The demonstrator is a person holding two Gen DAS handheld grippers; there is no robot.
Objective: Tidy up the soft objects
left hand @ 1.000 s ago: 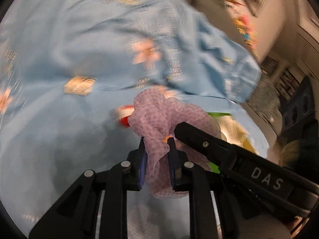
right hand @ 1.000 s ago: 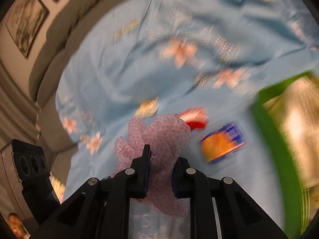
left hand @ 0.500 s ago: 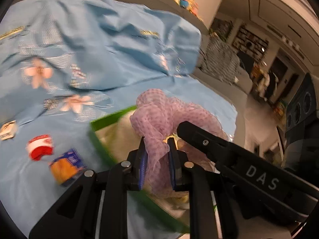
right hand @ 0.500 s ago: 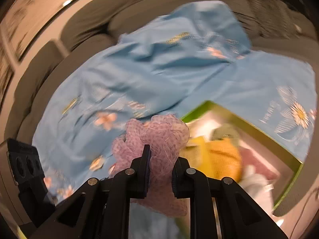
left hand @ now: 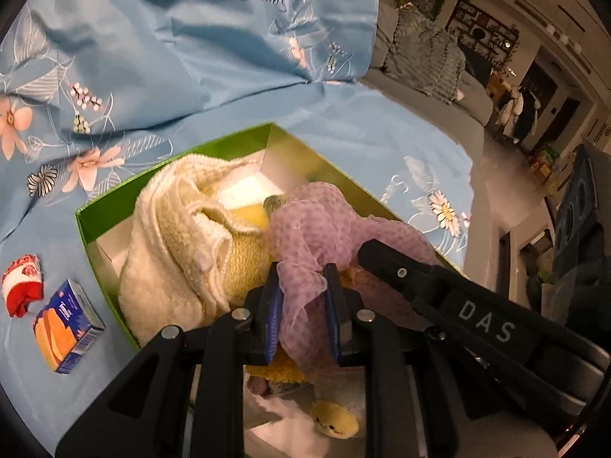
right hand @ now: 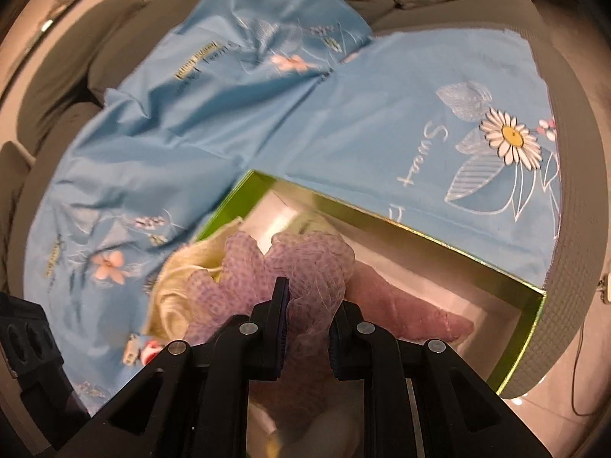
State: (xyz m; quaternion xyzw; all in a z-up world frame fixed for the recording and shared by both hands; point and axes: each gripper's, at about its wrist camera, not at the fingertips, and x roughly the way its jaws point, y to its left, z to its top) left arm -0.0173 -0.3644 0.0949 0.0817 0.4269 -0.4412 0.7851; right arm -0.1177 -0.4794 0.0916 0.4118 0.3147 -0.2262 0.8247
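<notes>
Left wrist view: my left claw (left hand: 301, 309) is clamped on a bunch of purple mesh cloth (left hand: 317, 236), blue-padded fingers (left hand: 274, 313) pressing it from both sides. The cloth hangs over the green box (left hand: 86, 229), above its near end. Inside the box: a cream towel (left hand: 172, 244) fills the left part, a yellow plush (left hand: 336, 423) lies at the near end. Outside the box, left of it on the blue flowered sheet (left hand: 191, 57): a small orange-and-blue carton (left hand: 67, 330) and, just beyond it, a red-and-white cloth item (left hand: 21, 282). My right claw's black arm crosses in from the right of the box and reaches the same cloth.

Right wrist view: my right claw (right hand: 307, 328) also grips the purple mesh cloth (right hand: 290, 267), fingers closed on its lower folds. The cloth sits over the left half of the green box (right hand: 519, 347). A pink fabric piece (right hand: 401, 313) lies in the box to the right of the cloth; the cream towel (right hand: 179, 278) shows to its left. The blue flowered sheet (right hand: 343, 114) surrounds the box.
</notes>
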